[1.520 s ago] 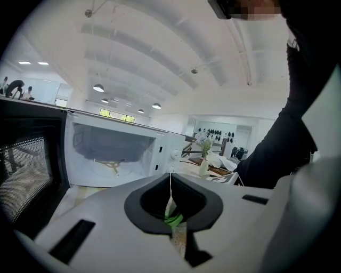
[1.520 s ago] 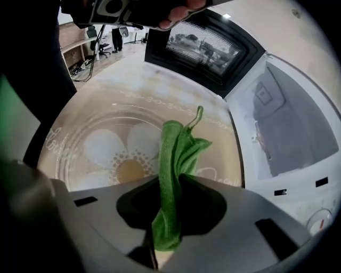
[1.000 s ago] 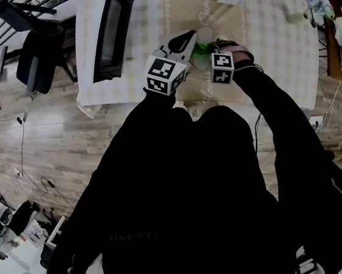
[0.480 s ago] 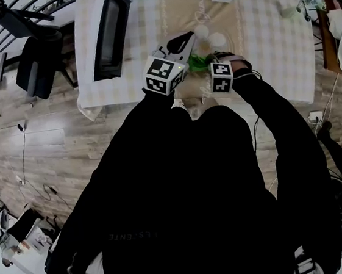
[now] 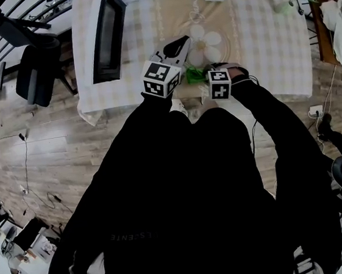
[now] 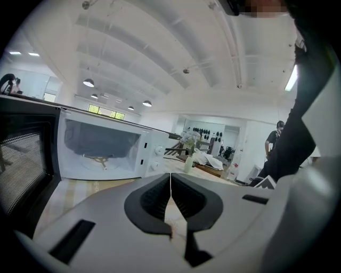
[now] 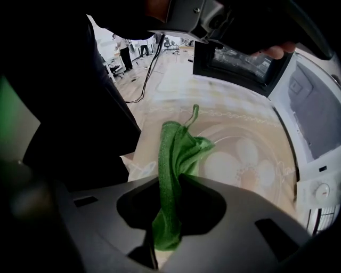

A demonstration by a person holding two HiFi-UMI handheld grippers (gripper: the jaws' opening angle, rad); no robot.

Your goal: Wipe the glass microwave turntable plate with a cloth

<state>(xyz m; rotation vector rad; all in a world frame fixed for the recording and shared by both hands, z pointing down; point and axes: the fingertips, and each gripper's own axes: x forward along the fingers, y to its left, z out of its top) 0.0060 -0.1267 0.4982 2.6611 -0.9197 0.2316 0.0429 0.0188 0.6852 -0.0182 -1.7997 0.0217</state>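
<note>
In the head view the glass plate (image 5: pixel 208 44) lies flat on the table (image 5: pixel 270 42), just ahead of both grippers. In the left gripper view the left gripper (image 6: pixel 170 184) is pressed together on nothing visible and faces the microwave (image 6: pixel 101 152). In the right gripper view the right gripper (image 7: pixel 165 234) pinches the green cloth (image 7: pixel 173 170), and the plate (image 7: pixel 240 165) sits just forward and to the right.

The right gripper's (image 7: pixel 169 205) jaws pinch a green microfibre cloth (image 7: pixel 178 152), whose loose end and small loop stand up toward 12 o'clock. At 3 o'clock a clear round glass plate (image 7: pixel 237 165) lies on the beige checked worktop (image 7: pixel 213 98). A white microwave oven (image 7: pixel 319 122) stands at 2 o'clock.
</note>
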